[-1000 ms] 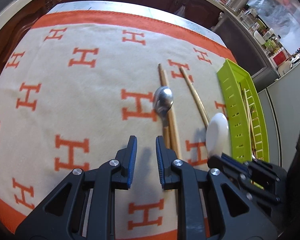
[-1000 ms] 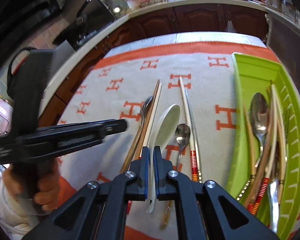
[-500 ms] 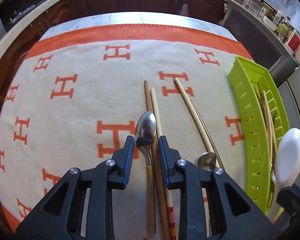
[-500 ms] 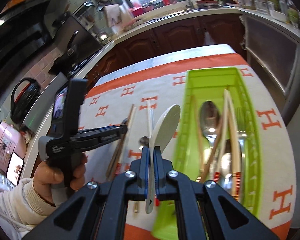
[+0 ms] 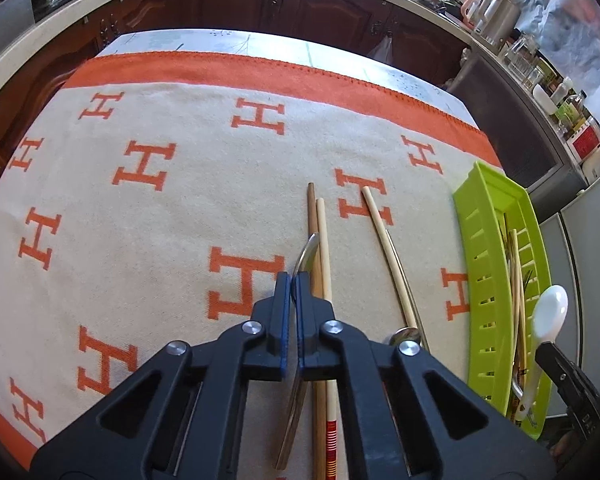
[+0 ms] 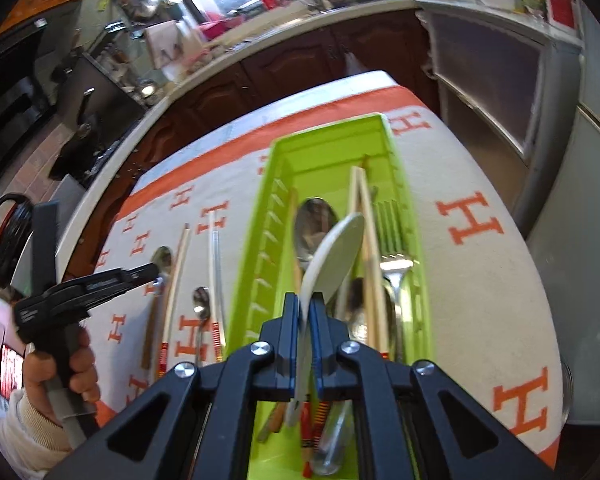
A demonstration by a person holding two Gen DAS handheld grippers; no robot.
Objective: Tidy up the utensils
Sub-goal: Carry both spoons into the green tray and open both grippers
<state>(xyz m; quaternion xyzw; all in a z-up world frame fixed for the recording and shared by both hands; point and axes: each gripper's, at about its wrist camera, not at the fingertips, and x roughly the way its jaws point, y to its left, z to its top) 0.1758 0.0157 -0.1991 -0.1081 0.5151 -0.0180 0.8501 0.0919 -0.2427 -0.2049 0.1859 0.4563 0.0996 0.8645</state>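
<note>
The shiny metal spoon with a wooden handle (image 5: 305,258) lies on the cream cloth with orange H letters (image 5: 148,208), near the middle of the counter. The left gripper (image 5: 293,280) is clenched on this spoon at its neck, and the spoon bowl is tipped up on its edge past the blue fingers (image 5: 283,300). Just to the right of the spoon, two long wooden chopsticks (image 5: 319,240) lie side by side and touch it. Farther right, another pale chopstick (image 5: 384,240) lies at a slant with a thin metal handle beside it. A small metal spoon (image 5: 406,334) peeks out near the right side of the left gripper.

The bright green plastic tray with slotted walls (image 6: 416,240) sits on the right side of the cloth. In it lie a big metal spoon (image 6: 314,226), a metal fork (image 6: 394,264) and some chopsticks (image 6: 366,232). The right gripper (image 6: 307,304) is clenched on the handle of a white ceramic soup spoon (image 6: 334,258) and holds it over the tray. The white spoon's bowl points to the far side and is tilted. In the right wrist view, the left gripper shows at the left, held in a hand (image 6: 66,372).
</note>
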